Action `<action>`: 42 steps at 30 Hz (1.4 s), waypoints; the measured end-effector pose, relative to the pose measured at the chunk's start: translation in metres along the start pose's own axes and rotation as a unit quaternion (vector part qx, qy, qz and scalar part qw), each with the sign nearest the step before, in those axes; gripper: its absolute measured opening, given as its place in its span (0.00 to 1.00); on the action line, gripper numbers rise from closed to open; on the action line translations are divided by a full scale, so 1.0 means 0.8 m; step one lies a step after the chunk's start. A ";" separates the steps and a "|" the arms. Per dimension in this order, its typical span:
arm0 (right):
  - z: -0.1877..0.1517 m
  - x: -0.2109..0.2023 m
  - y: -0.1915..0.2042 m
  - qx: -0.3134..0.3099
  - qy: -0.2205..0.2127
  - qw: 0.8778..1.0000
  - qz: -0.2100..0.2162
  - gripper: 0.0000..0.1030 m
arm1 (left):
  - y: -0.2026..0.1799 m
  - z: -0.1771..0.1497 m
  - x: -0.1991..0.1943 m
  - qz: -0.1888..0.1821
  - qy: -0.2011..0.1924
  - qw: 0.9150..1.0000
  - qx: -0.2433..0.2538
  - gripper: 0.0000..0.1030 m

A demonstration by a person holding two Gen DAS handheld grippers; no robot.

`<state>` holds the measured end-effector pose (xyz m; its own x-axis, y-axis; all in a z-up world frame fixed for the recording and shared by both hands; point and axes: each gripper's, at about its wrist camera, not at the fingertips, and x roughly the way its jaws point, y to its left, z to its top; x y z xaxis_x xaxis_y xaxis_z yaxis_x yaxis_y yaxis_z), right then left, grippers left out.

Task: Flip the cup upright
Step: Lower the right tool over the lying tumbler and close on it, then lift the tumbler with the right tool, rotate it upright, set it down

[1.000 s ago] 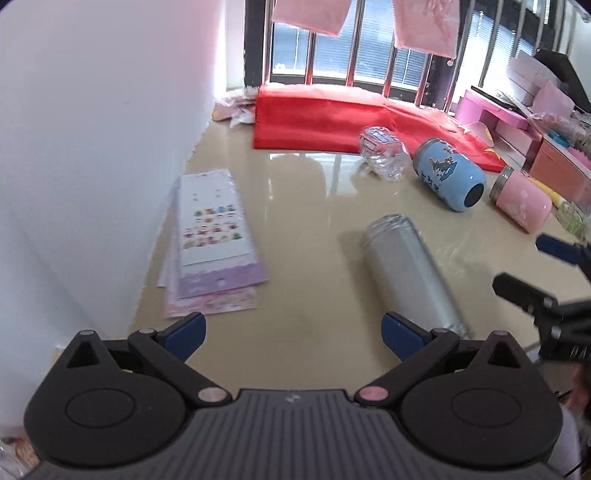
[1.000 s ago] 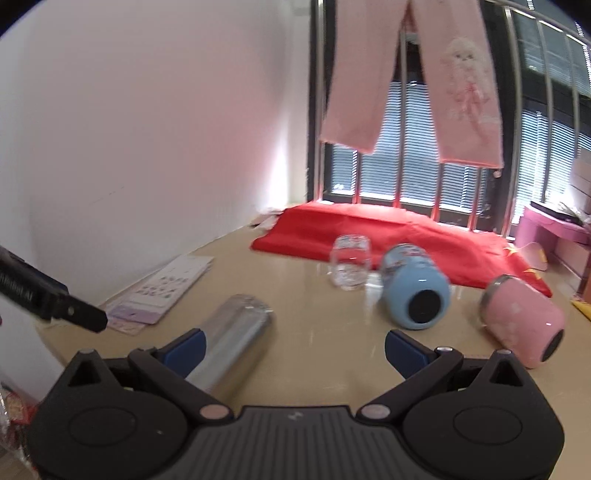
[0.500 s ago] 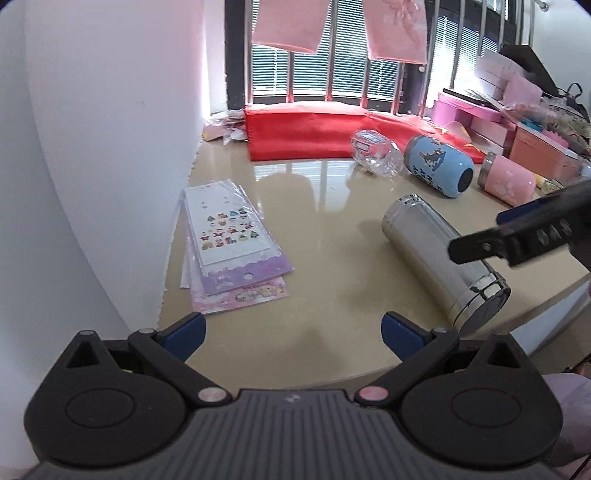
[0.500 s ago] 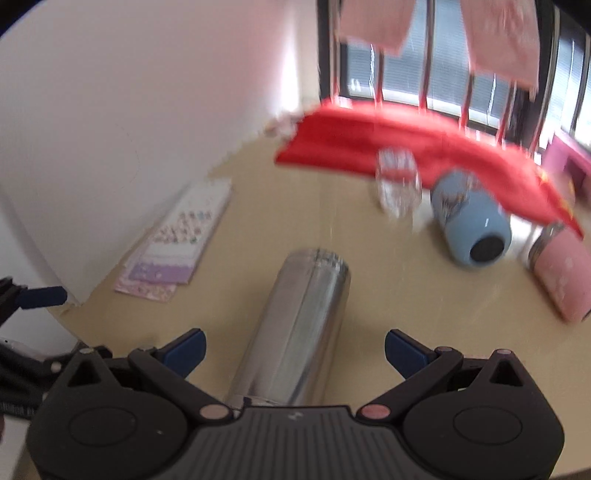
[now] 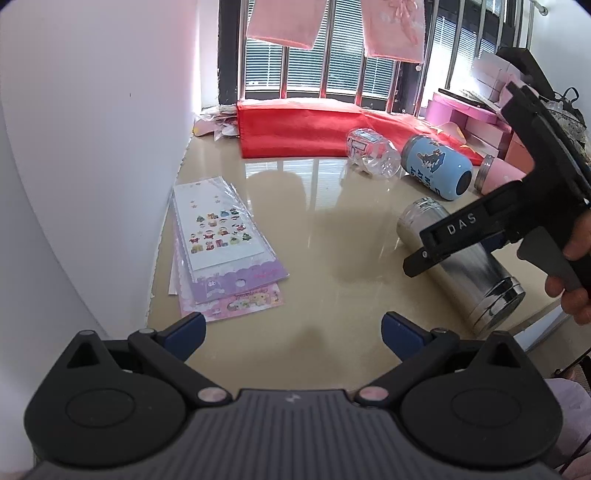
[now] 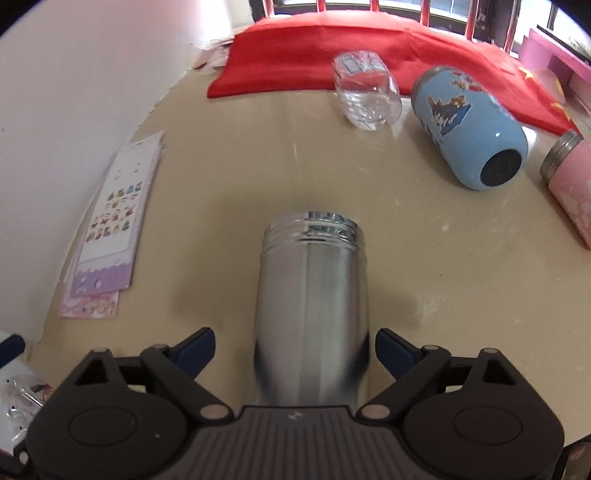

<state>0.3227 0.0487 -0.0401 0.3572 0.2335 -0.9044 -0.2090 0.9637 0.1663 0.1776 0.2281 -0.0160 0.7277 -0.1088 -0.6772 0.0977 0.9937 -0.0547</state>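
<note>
The shiny steel cylindrical cup point(image 6: 312, 295) is lying on its side on the glossy beige bench point(image 6: 229, 192), threaded mouth pointing away toward the window, base end toward the bench's near edge. The right gripper point(image 6: 295, 341) is lined up right over it, jaws spread wide with the cup body sitting in the gap between the two blue-tipped fingers point(image 6: 195, 345). Can't really tell if the pads are touching the metal yet, looks like there's a sliver of space on each side.

From the left wrist view the same cup point(image 5: 461, 258) is off to the right, near the bench edge, with the right gripper's black body crossing over it and the person's right hand point(image 5: 572, 280) wrapped on the handle. The left gripper point(image 5: 291, 330) hangs over bare bench with its jaws wide too, holding nothing.

Other stuff around: a stack of cartoon sticker sheets point(image 5: 221, 251) by the white wall on the left, a red cloth point(image 6: 332, 55) along the far side, and in front of it a clear plastic cup point(image 6: 365, 92), a light blue cartoon-print tumbler point(image 6: 469, 125) and a pink tumbler with a metal rim point(image 6: 570, 192), all three on their sides. Pink clothes point(image 5: 284, 22) hang in front of the barred window.
</note>
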 end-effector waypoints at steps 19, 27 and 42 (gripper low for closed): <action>0.028 -0.008 -0.007 -0.048 0.003 0.998 0.034 0.60 | -0.002 0.004 0.013 0.005 0.011 1.000 0.020 1.00; 0.001 -0.071 0.003 -0.080 -0.127 0.983 0.108 0.60 | -0.001 0.003 0.006 0.002 0.006 1.000 0.020 1.00; -0.020 -0.061 0.067 -0.183 -0.376 0.897 0.146 0.60 | 0.004 0.000 -0.008 0.024 -0.001 1.000 0.007 1.00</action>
<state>0.2798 0.0865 0.0071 0.7229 0.6224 -0.3002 -0.6285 0.7728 0.0886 0.1735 0.2316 -0.0119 0.7332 -0.0604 -0.6774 0.0721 0.9973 -0.0108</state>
